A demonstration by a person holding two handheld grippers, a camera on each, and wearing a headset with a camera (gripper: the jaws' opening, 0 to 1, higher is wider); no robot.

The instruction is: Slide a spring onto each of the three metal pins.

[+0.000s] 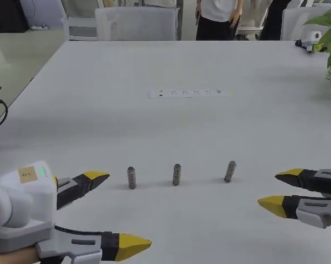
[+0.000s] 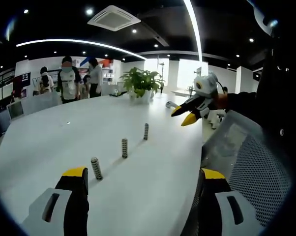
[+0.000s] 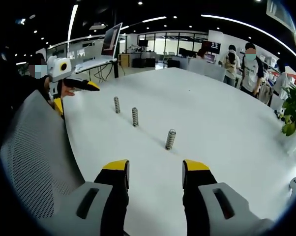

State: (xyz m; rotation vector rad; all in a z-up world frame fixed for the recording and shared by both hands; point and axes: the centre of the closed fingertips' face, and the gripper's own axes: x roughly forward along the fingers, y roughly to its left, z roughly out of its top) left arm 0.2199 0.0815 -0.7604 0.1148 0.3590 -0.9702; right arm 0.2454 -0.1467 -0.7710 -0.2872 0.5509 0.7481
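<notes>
Your left tongs [image 1: 124, 209] hang open and empty at the near left of the work. Your right tongs [image 1: 271, 189] hang open and empty off to the right. Both sit low over the table [image 1: 171, 126], yellow tips turned inward toward the row between them. That row is the three springs: the left spring [image 1: 132, 177], the middle spring [image 1: 177, 174] and the right spring [image 1: 230, 171]. Each stands on end, well apart from its neighbours, in a line across the table in front of you. A loose spring would hardly stand upright like that, so I judge each one is already threaded over one of the pins. The pins themselves are hidden inside the coils, so I cannot confirm this. The right spring appears to lean a little in the head view, which may only be the angle; the other two look straight. With nothing between either pair of jaws, your tongs seem held to either side so as to leave the row untouched, and the task looks done or very nearly so. The table is a broad, plain white top with a matt finish, and a power strip [image 1: 187, 93] is set into it farther back. Beyond the far edge stand grey chairs [image 1: 135, 23] and people [image 1: 218, 16], with a leafy plant [image 1: 330, 44] at the far right. The room is an open office with long light strips [image 2: 193, 29] and spotlights in a dark ceiling.
</notes>
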